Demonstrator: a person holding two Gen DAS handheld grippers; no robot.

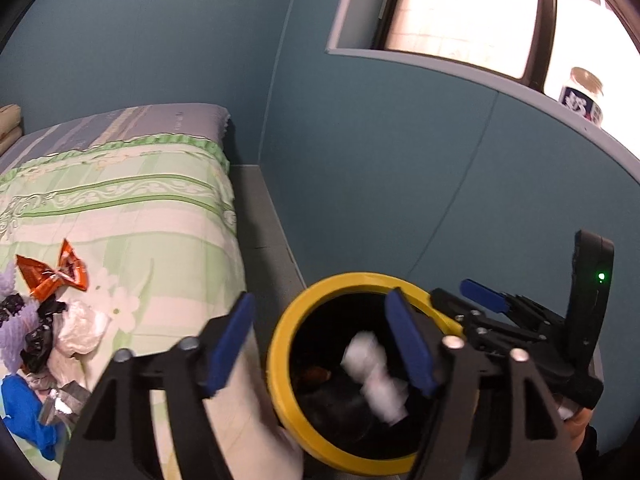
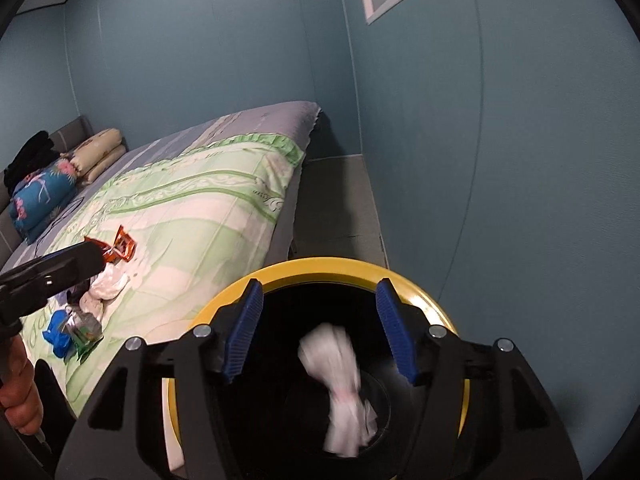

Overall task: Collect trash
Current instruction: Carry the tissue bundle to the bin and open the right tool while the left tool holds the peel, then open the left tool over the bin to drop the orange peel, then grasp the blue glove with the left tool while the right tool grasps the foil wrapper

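Over the yellow-rimmed trash bin (image 2: 420, 280), the right gripper (image 2: 320, 328) has its blue pads spread apart with nothing pinched between them. A crumpled white paper wad (image 2: 340, 384) shows blurred below the pads, inside the dark bin, so it looks let go and dropping in. The gripper sits right above the mouth of the bin and tilts down into it, likely so the trash lands inside and not on the floor. The left gripper (image 1: 320, 344) is also spread wide and holds nothing. It points down the same way, at the near edge of the bin, with one pad over the bed side and one over the bin. In its view the same white wad (image 1: 376, 376) is seen in the bin. The bin stands on the floor just beside the bed (image 1: 160, 208), probably so the trip from bed to bin is short. More trash waits on the green bedspread: an orange wrapper (image 1: 56, 272), a white plastic bag (image 1: 84, 332), black plastic scraps (image 1: 40, 336) and something blue (image 1: 24, 408). A person's fingers (image 2: 18, 392) hold the left gripper's handle.
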